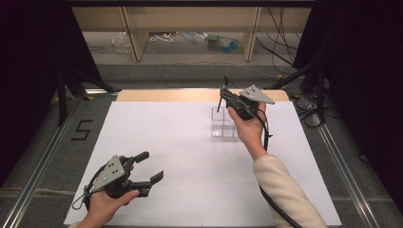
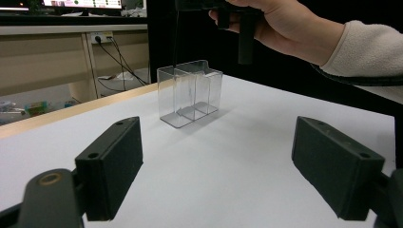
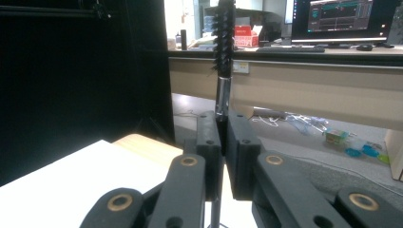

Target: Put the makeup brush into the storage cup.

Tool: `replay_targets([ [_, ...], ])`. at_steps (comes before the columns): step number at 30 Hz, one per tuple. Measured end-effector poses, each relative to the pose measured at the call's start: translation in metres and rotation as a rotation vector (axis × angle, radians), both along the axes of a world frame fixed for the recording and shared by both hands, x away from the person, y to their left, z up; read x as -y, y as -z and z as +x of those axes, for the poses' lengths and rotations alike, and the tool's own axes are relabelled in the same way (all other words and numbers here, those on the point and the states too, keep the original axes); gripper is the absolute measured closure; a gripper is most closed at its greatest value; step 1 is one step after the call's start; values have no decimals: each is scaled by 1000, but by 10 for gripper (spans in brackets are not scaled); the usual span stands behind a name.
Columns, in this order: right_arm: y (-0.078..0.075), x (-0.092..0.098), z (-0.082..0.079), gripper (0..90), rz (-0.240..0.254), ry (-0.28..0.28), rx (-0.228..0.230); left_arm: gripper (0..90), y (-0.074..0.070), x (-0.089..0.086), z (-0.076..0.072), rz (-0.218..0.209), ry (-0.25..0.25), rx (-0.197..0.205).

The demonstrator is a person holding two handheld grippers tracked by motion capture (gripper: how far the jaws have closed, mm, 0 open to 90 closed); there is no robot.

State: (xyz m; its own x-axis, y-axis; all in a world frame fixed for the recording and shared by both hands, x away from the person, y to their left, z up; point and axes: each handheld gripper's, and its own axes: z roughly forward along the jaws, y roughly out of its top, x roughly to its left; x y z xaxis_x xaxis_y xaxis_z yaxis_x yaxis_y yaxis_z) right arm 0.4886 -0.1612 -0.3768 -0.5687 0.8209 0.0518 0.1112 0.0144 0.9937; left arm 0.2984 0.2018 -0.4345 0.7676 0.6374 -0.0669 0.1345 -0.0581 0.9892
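Note:
A clear plastic holder [image 1: 224, 126] with several compartments stands on the white table [image 1: 180, 142], right of centre toward the back; the left gripper view has this clear holder [image 2: 190, 92] ahead. My right gripper [image 1: 225, 94] hovers just above it, shut on a thin black brush [image 1: 222, 97]. In the right gripper view the brush [image 3: 224, 33] stands upright, bristles on top, pinched between the jaws of my right gripper [image 3: 224, 137]. The brush's thin stem [image 2: 176, 38] reaches down to the holder's top rim. My left gripper [image 1: 153, 165] rests low at the front left, open, with nothing between its pads [image 2: 111, 166].
A wooden strip [image 1: 190, 95] runs along the table's far edge. Beyond it are a shelf unit [image 1: 190, 28] and loose cables [image 1: 280, 42] on the floor. Black frames stand at both sides. A "5" [image 1: 81, 129] is marked on the floor at the left.

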Motion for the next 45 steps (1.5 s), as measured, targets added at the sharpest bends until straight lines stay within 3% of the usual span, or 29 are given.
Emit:
replay_targets([
  [45,8,0,3,855,-15,5,-17,175,0,0,0,0,0,-1],
])
